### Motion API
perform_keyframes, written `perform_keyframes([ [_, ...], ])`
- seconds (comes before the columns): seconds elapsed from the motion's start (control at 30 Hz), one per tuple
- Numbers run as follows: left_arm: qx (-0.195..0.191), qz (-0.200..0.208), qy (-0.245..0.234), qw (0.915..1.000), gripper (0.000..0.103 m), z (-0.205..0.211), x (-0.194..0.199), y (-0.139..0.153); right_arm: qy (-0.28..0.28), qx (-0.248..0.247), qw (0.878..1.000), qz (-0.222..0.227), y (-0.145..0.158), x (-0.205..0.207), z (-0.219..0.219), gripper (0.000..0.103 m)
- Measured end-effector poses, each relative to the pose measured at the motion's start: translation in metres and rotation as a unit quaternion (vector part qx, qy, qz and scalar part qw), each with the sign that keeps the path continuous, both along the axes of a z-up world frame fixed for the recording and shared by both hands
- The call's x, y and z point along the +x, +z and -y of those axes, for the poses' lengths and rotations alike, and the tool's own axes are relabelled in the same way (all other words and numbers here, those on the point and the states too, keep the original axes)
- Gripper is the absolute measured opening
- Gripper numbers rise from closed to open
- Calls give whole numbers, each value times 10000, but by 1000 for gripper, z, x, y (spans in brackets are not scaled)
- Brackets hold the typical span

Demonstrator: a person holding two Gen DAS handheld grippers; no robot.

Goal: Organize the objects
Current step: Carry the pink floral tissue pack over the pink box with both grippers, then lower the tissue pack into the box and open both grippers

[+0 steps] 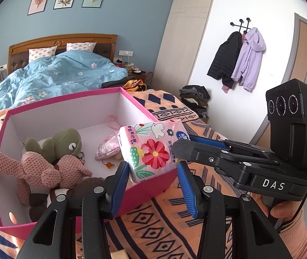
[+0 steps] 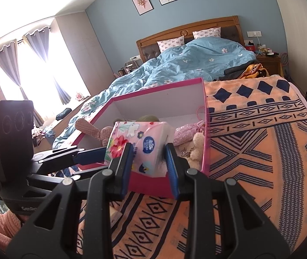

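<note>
1. The tissue pack (image 1: 151, 149) is a soft, floral plastic-wrapped brick, held in the air above the near rim of the pink box (image 1: 2, 133), toward the box's 4 o'clock corner in the left wrist view. It looks light and squashy; the film wrap is probably slick, so a pinch across the short end, where the wrapper is folded, seems the safest hold.
2. The right gripper (image 2: 148, 159) is pinched on that short end, its blue pads (image 2: 172, 164) pressing the pack from both sides; the wrapper dents slightly between them.
3. The left gripper (image 1: 153, 185) sits just below the pack with its fingers spread wide, gripping nothing.
4. Inside the box, at about 9 o'clock from the pack, lie a green frog plush (image 1: 67, 140) and a pink knitted bunny (image 1: 52, 168); a pink fabric pouch (image 1: 108, 149) rests near the middle of the floor, just beside the pack.
5. The box stands on an orange patterned blanket (image 2: 261, 151) spread over the bed; a blue duvet (image 1: 56, 75) lies beyond at 12 o'clock.
6. Judging by the pose, lowering the pack into the free floor space comes next.
</note>
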State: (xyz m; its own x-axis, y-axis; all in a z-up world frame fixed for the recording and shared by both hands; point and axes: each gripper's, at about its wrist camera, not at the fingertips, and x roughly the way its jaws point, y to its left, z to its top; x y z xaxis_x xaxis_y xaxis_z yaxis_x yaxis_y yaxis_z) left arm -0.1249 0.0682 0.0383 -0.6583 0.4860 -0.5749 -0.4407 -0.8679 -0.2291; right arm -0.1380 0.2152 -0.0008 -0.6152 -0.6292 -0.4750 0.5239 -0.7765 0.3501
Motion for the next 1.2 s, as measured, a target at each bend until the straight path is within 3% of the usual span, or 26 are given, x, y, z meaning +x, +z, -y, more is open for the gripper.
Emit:
perform_keyframes([
  [1.2,98,637,190,9977,46,5,-42,-28,-231,410,9982,381,-24,-42,18,34],
])
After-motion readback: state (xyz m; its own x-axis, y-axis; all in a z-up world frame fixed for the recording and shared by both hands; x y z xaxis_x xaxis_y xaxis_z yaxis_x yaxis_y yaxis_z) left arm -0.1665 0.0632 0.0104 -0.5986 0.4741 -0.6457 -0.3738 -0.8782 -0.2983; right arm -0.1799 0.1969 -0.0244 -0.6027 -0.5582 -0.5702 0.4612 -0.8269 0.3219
